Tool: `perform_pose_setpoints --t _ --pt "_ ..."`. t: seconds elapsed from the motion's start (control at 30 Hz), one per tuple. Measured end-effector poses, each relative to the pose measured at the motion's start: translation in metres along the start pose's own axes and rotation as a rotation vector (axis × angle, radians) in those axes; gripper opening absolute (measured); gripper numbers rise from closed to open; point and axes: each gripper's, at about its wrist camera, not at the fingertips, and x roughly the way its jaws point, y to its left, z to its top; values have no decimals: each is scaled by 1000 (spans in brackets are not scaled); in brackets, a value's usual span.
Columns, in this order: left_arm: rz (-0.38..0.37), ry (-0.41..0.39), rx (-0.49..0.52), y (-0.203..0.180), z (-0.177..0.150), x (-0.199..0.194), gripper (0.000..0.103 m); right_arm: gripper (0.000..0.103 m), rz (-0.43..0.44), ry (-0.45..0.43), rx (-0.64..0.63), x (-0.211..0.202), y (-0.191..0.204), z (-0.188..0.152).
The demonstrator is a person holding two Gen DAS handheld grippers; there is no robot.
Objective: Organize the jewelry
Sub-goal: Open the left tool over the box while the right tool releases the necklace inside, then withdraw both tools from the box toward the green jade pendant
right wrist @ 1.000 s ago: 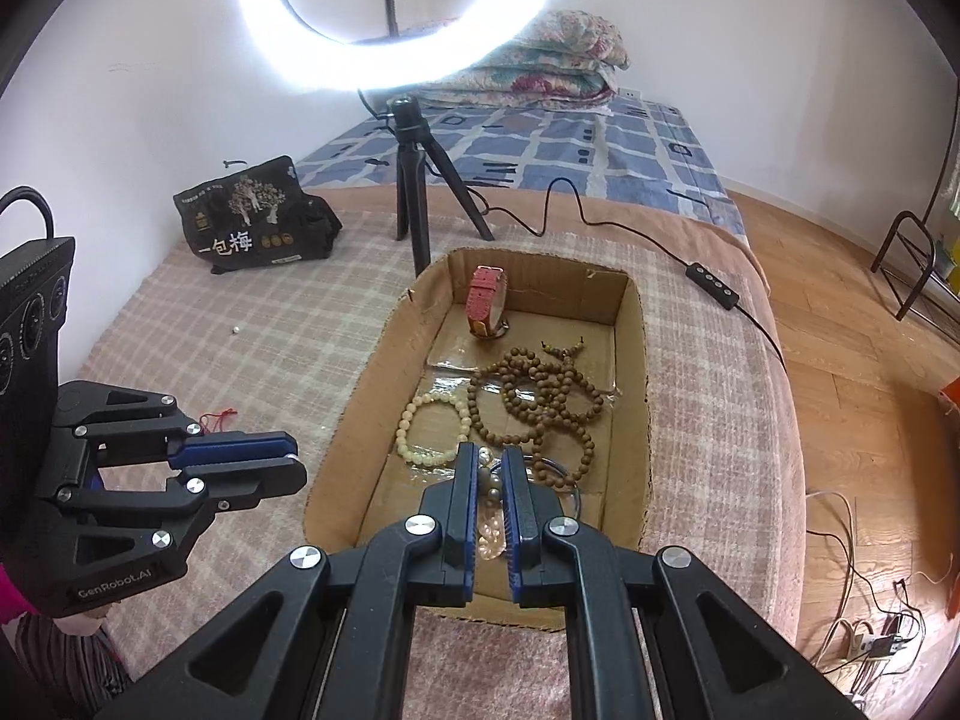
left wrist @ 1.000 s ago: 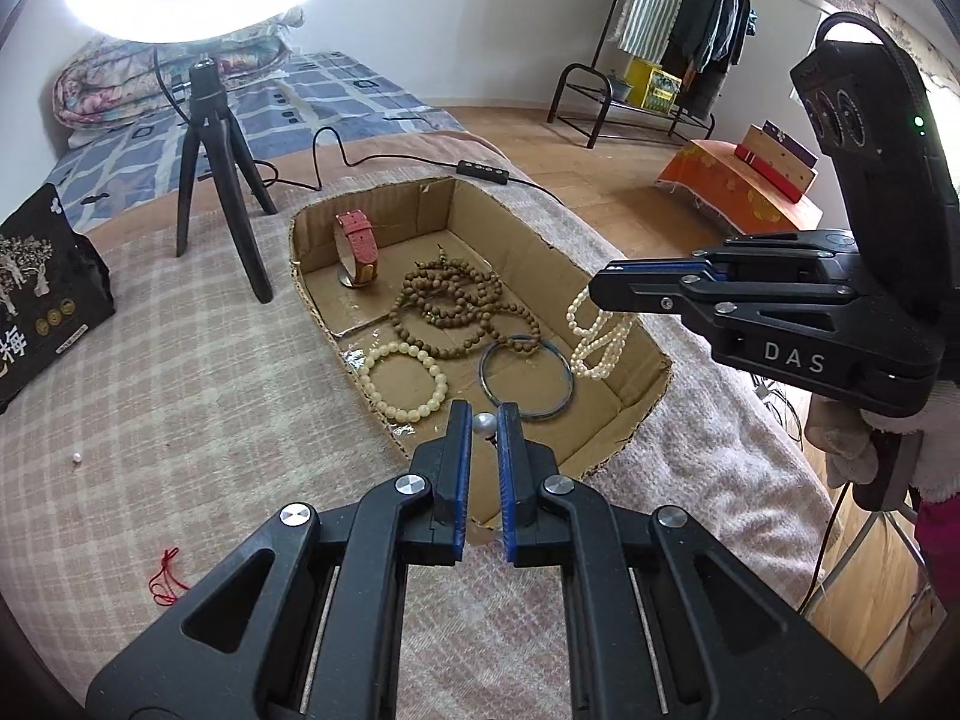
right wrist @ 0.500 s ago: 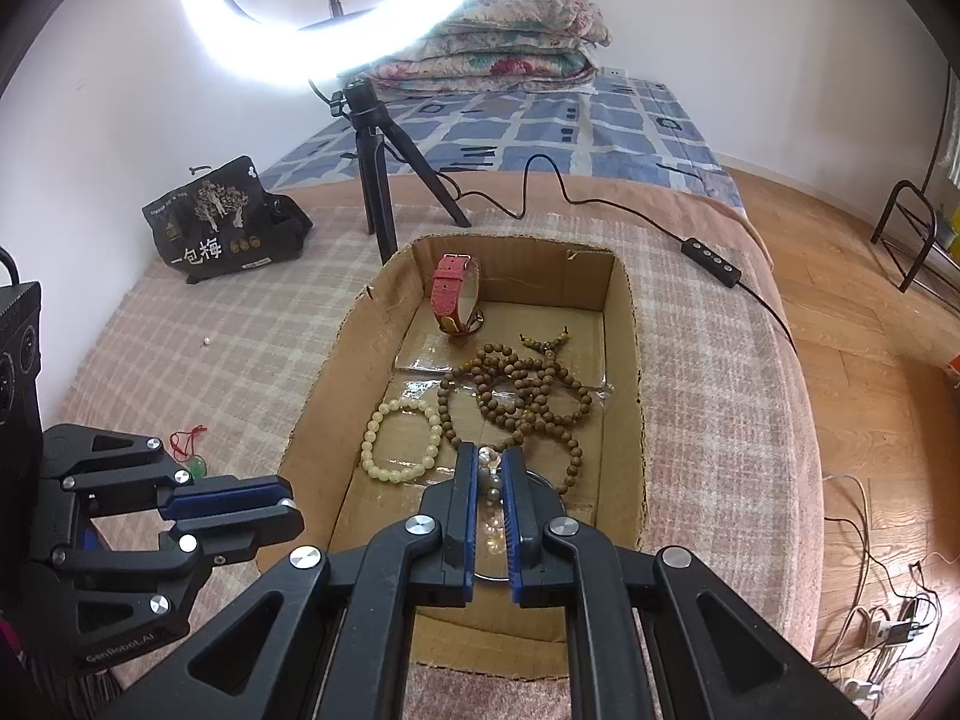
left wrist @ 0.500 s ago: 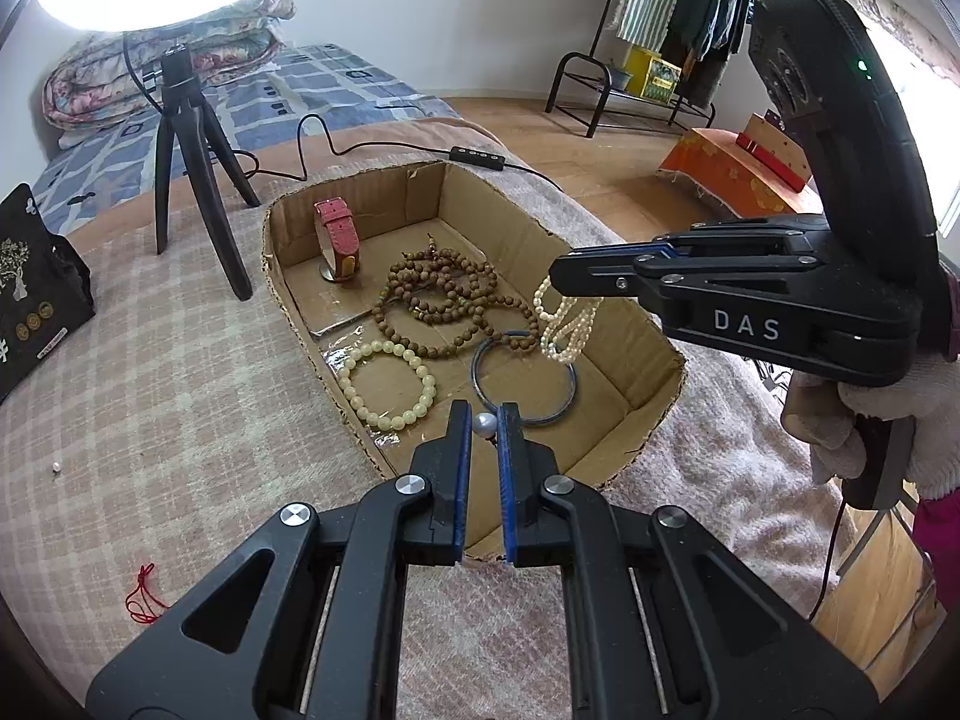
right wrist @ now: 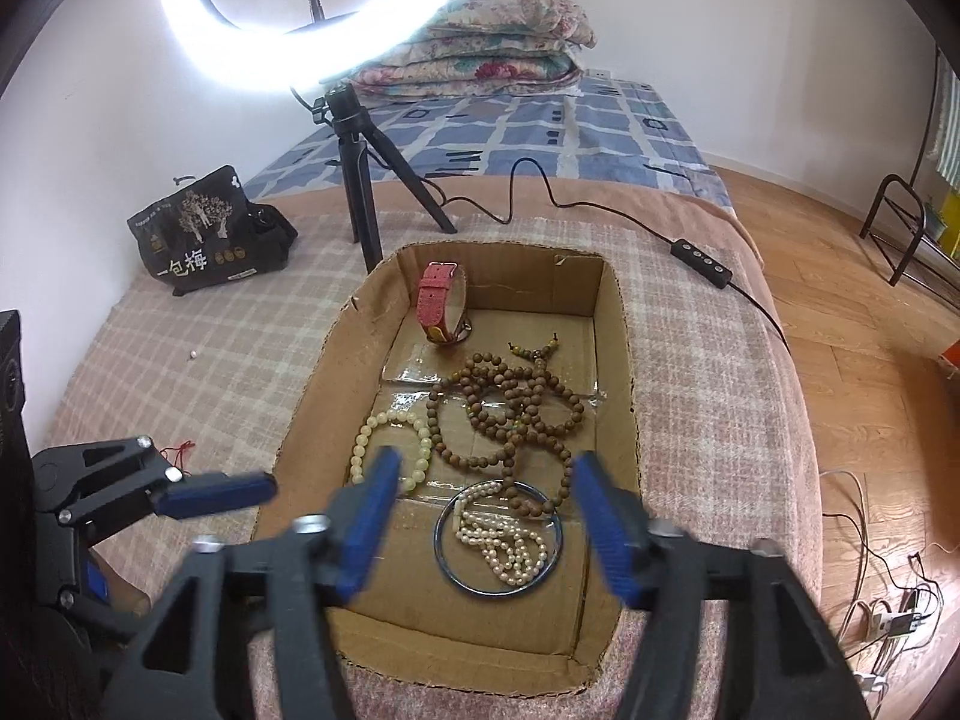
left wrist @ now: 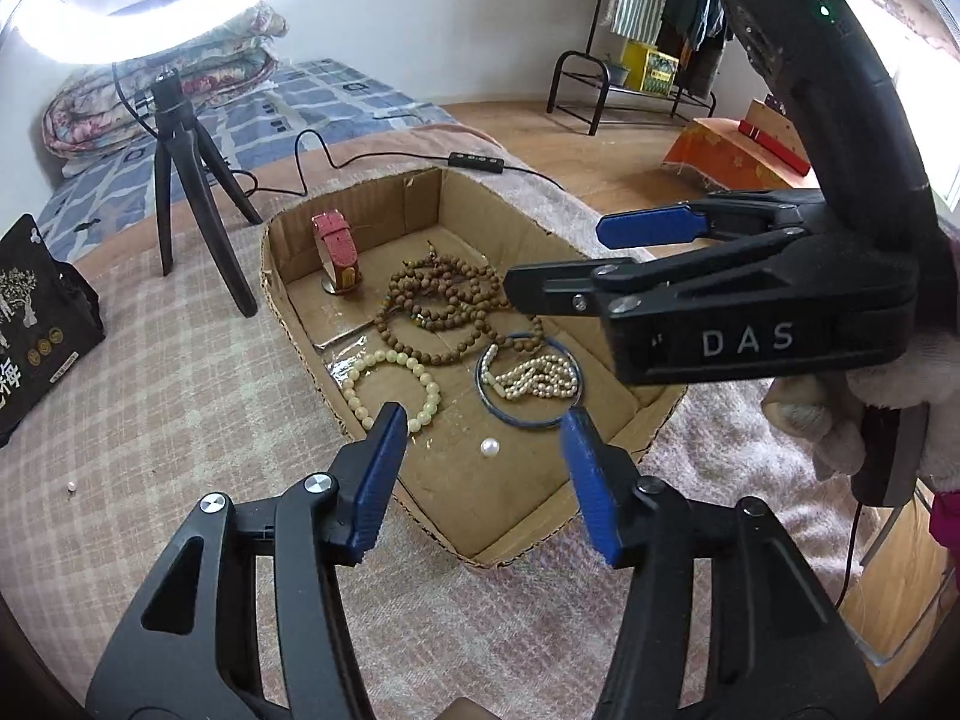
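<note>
1. Over the cardboard box [left wrist: 654, 414], I see my left gripper [left wrist: 483, 429] opening, nothing between its pads; the loose pearl [left wrist: 489, 448] lies on the box floor.
2. My right gripper [right wrist: 483, 507] is opening too, above the pearl necklace [right wrist: 510, 543] inside the blue bangle [right wrist: 447, 564].

White walls [right wrist: 690, 12], wood floor [right wrist: 870, 324], ring light [right wrist: 324, 18].
</note>
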Motion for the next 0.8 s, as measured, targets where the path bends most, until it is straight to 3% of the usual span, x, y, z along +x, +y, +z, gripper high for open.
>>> perform_pose_setpoints --t 0.13,0.63,0.8 --pt "-1 14 2 -1 1 1 55 88 -17 5 -4 1 3 1" --pt "10 -2 -2 3 -2 -17 55 93 -21 8 59 -8 5 1" --pt "19 -17 11 4 -4 -28 55 102 -41 15 68 -13 11 0"
